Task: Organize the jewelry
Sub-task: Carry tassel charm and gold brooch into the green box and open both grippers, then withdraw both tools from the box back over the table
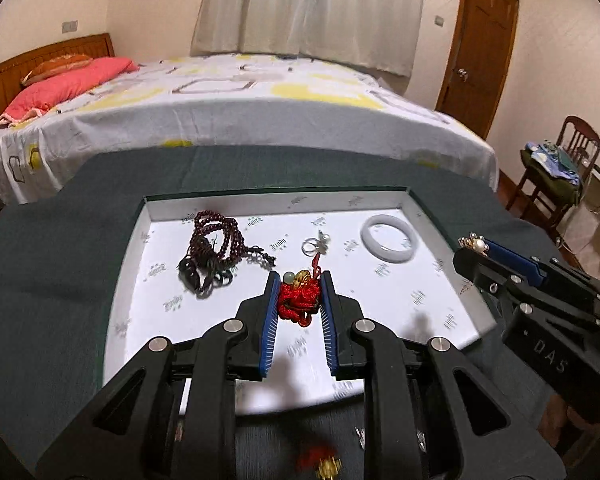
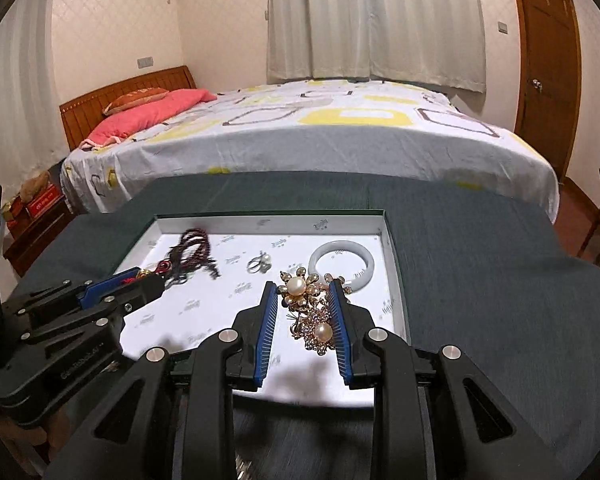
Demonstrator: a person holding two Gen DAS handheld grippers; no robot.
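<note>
A shallow white-lined box [image 1: 156, 216] [image 2: 392, 264] lies on the dark green cloth. In it lie dark red prayer beads [image 1: 214, 246] [image 2: 194, 250], a silver ring [image 1: 315, 245] [image 2: 259, 264] and a white jade bangle [image 1: 388, 238] [image 2: 342, 266]. My left gripper [image 1: 300, 286] is shut on a red cord charm with a gold and a jade bead [image 1: 298, 298], held over the box. My right gripper [image 2: 306, 294] is shut on gold pearl brooches [image 2: 308, 310], held over the box's right part; it also shows in the left wrist view [image 1: 474, 246].
A red-and-gold charm [image 1: 322, 462] and small silver pieces [image 1: 360, 436] lie on the cloth near the box's front edge. A bed [image 1: 236, 112] stands behind the table, a chair [image 1: 560, 168] at right, a wooden door [image 2: 548, 60] beyond.
</note>
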